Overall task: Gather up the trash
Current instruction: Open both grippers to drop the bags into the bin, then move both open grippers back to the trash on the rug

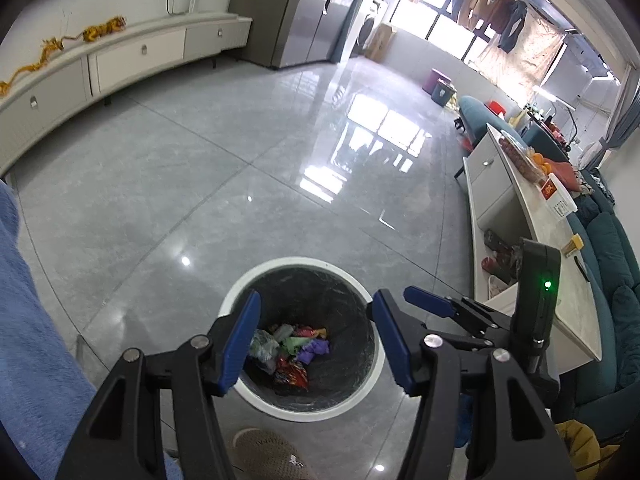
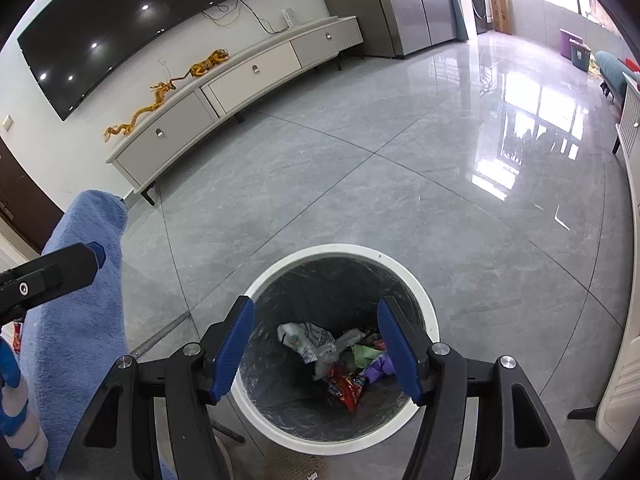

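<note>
A white round trash bin (image 1: 280, 266) with a dark liner stands on the grey tiled floor, also in the right wrist view (image 2: 424, 300). Inside lie several crumpled wrappers (image 1: 292, 350): red, green, purple and clear plastic, seen too in the right wrist view (image 2: 340, 356). My left gripper (image 1: 316, 340) is open and empty, hovering over the bin's mouth. My right gripper (image 2: 316, 350) is open and empty, also above the bin. The right gripper's fingertip (image 1: 428, 302) shows to the right in the left wrist view. The left gripper's fingertip (image 2: 94, 254) shows at the left in the right wrist view.
A white TV cabinet (image 2: 248, 76) with golden dragon figures (image 2: 160, 96) runs along the far wall under a black TV (image 2: 132, 20). A low white table (image 1: 540, 216) with snacks and a teal sofa (image 1: 612, 264) stand to the right. A blue towel (image 2: 80, 280) hangs at left.
</note>
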Demonstrator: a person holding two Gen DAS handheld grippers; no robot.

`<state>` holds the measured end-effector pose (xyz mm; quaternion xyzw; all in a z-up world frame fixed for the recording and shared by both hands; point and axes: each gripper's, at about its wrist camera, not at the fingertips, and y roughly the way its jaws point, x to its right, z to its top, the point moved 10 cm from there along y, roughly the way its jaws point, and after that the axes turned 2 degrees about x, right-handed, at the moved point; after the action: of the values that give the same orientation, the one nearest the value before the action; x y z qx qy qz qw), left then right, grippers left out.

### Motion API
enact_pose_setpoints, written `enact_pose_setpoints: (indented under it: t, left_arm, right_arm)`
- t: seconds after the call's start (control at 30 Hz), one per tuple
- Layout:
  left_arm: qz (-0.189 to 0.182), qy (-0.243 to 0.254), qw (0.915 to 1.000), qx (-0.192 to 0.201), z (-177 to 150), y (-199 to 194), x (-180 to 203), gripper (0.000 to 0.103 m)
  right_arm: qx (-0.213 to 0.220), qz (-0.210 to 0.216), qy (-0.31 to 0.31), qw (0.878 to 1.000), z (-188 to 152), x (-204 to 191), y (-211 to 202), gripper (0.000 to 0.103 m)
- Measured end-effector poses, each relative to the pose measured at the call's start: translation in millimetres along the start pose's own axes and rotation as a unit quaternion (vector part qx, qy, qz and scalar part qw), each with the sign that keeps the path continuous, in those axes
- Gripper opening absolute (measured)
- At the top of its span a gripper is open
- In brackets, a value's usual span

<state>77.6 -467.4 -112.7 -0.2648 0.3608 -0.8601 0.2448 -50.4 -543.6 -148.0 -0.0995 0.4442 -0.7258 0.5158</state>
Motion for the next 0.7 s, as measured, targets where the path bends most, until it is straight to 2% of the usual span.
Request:
enact_pose_setpoints:
  t: [0.2, 0.4, 0.6, 0.7]
  left_arm:
    - [0.042, 0.023, 0.998, 0.041, 5, -35, 2, 0.057]
    - [0.08, 0.028, 0.993, 0.083, 9, -75, -3, 0.057]
    - [0.111, 0.028, 0.9835, 0.14, 11, -124, -6, 0.057]
    - [0.132, 0.022, 0.9762, 0.171, 9, -151, -14, 0.057]
  right_arm:
    - [0.024, -0.004, -0.007, 1.0, 9, -11, -25, 0.062]
    - [0.075, -0.013, -0.017, 0.997, 25, -27, -63, 0.063]
    - [0.12, -0.019, -0.025, 0.992, 37, -47, -101, 0.063]
    - [0.131, -0.018, -0.033, 0.991, 39, -61, -116, 0.063]
